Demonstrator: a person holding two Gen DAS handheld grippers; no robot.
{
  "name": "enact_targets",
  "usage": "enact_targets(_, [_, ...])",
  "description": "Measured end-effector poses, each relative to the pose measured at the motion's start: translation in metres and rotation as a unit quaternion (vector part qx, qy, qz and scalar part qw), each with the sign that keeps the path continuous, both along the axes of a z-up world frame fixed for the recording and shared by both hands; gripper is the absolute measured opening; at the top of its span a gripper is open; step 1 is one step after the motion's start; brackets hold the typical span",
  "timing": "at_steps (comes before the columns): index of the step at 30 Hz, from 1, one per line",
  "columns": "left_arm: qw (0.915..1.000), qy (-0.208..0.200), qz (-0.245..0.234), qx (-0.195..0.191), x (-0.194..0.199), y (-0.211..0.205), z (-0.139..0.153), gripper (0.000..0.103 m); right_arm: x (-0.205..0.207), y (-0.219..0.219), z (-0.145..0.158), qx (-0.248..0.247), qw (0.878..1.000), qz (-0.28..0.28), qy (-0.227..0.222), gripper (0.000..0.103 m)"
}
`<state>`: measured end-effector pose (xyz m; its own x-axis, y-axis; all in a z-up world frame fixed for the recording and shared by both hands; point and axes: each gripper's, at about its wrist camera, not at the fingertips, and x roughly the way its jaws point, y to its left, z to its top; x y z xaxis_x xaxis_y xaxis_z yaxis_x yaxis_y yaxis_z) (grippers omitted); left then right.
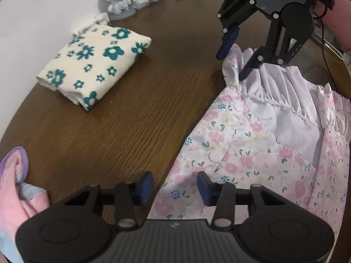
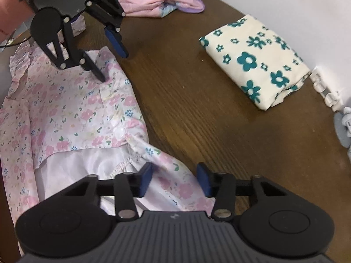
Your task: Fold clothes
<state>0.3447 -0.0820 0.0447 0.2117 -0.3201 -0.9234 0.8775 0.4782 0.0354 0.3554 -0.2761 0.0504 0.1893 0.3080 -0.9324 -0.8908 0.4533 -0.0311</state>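
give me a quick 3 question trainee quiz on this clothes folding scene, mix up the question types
1. True or false: both the left gripper and the right gripper are open.
2. Multiple choice: the folded cream cloth with teal flowers lies (A) on top of the pink floral garment, (B) apart from it on the brown table, (C) in a gripper.
3. Fill in: the pink and purple garment lying apart from the other two is ___ (folded / unfolded).

Key: 1 true; 2 B; 3 unfolded
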Motion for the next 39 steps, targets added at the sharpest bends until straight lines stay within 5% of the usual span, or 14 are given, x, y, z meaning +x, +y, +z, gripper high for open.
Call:
enact_targets(2, [0.9999, 0.010, -0.008, 0.000, 0.003, -0.001, 0.000, 0.042, 0.001, 0.000, -0.003, -0.002, 1.000, 0.002, 0.005, 0.026])
enact_targets(7, [0.9996, 0.024, -0.014, 0.000, 0.008, 0.000, 0.000, 0.042, -0.001, 0.002, -0.006, -0.004, 1.000, 0.006, 0.006, 0.015])
enact_targets(14, [0.9995, 0.023, -0.019, 0.003, 0.009, -0.004, 0.000, 0.042, -0.003, 0.004, -0.008, -0.008, 1.000, 0.005, 0.001, 0.013])
enact_targets(15, [0.9995, 0.023, -0.022, 0.001, 0.008, -0.004, 0.000, 0.040, -0.003, 0.005, -0.009, -0.009, 1.000, 0.005, -0.001, 0.013])
enact_targets(19, [0.9984, 0.027, -0.050, -0.006, -0.003, -0.008, 0.002, 0.004, -0.006, 0.006, -0.009, -0.014, 1.000, 0.008, -0.010, 0.013])
enact_targets(22, [0.9981, 0.018, -0.058, 0.004, -0.007, -0.013, 0.003, 0.003, -0.011, 0.010, -0.009, -0.026, 0.999, 0.017, -0.022, 0.005])
enact_targets(26, [0.9972, -0.015, -0.071, 0.017, -0.020, -0.017, 0.005, 0.001, -0.018, 0.011, -0.005, -0.037, 0.998, 0.025, -0.042, 0.003])
enact_targets(31, [0.9937, -0.102, -0.042, 0.017, -0.044, -0.021, 0.013, 0.001, -0.048, 0.011, 0.010, -0.033, 0.992, 0.010, -0.125, 0.003])
enact_targets(39, [0.9761, -0.215, -0.009, 0.031, -0.108, -0.030, 0.019, 0.000, -0.118, 0.001, 0.019, -0.018, 0.972, -0.026, -0.231, 0.002])
